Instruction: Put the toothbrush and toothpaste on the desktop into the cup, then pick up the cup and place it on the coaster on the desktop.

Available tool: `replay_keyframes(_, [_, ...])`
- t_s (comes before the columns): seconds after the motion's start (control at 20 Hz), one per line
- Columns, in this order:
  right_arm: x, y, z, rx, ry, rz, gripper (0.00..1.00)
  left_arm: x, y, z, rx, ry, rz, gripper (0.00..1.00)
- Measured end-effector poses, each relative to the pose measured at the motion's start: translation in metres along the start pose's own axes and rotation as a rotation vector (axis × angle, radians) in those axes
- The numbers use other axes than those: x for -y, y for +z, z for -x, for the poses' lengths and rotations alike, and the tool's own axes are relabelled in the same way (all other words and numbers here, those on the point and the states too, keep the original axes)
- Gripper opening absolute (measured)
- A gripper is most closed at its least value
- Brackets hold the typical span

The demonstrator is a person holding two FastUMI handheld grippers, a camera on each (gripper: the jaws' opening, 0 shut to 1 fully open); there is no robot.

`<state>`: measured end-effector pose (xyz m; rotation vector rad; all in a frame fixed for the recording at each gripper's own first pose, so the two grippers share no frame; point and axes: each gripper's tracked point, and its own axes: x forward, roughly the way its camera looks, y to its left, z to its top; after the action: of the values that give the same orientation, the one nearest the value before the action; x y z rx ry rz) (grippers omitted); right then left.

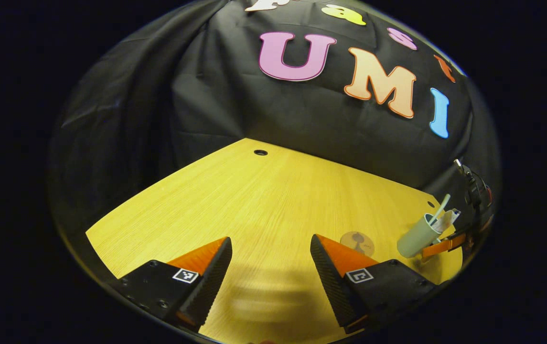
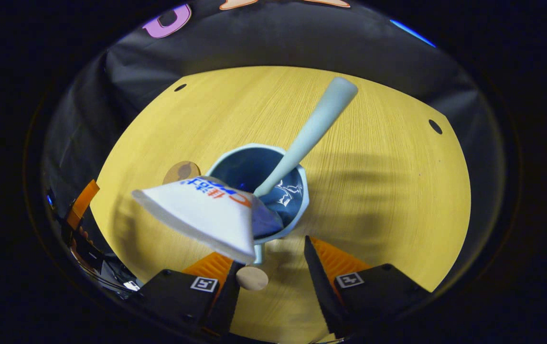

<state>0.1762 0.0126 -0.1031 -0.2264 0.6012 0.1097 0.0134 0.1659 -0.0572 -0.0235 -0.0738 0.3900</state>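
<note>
Bare counter (image 1: 263, 200) lies open ahead of the left tool (image 1: 271, 267); the coaster (image 1: 357, 242) sits unobstructed, the cup (image 1: 419, 236) beside it.

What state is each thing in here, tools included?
cup: upright, not on the coaster
toothbrush: in the cup, leaning
toothpaste: in the cup, sticking out
coaster: bare
left tool: open, empty
right tool: open, at the cup's handle
</note>
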Motion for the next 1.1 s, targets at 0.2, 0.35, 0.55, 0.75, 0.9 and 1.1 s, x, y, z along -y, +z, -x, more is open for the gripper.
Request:
replay_keyframes(0.2, [-0.002, 0.001, -0.003, -0.049, -0.015, 0.006, 0.59, -0.004, -0.006, -0.004, -0.023, 0.011, 0.014, 0.95])
replay_keyframes(0.35, [-0.006, -0.001, -0.007, -0.087, -0.028, 0.016, 0.47, -0.004, -0.015, -0.005, -0.061, 0.010, 0.020, 0.95])
replay_keyframes(0.55, [-0.003, -0.002, -0.007, -0.120, -0.069, 0.091, 0.44, -0.003, -0.027, -0.005, -0.093, -0.009, 0.032, 0.95])
replay_keyframes(0.75, [-0.002, 0.001, -0.005, -0.097, -0.089, 0.122, 0.45, -0.001, -0.031, -0.007, -0.104, -0.021, 0.044, 0.95])
replay_keyframes(0.9, [-0.003, 0.006, 0.000, -0.070, -0.099, 0.156, 0.46, 0.000, -0.030, -0.007, -0.109, -0.026, 0.050, 0.95])
replay_keyframes(1.1, [-0.021, 0.006, 0.001, -0.045, -0.065, 0.154, 0.47, 0.000, -0.033, -0.008, -0.111, -0.028, 0.056, 0.96])
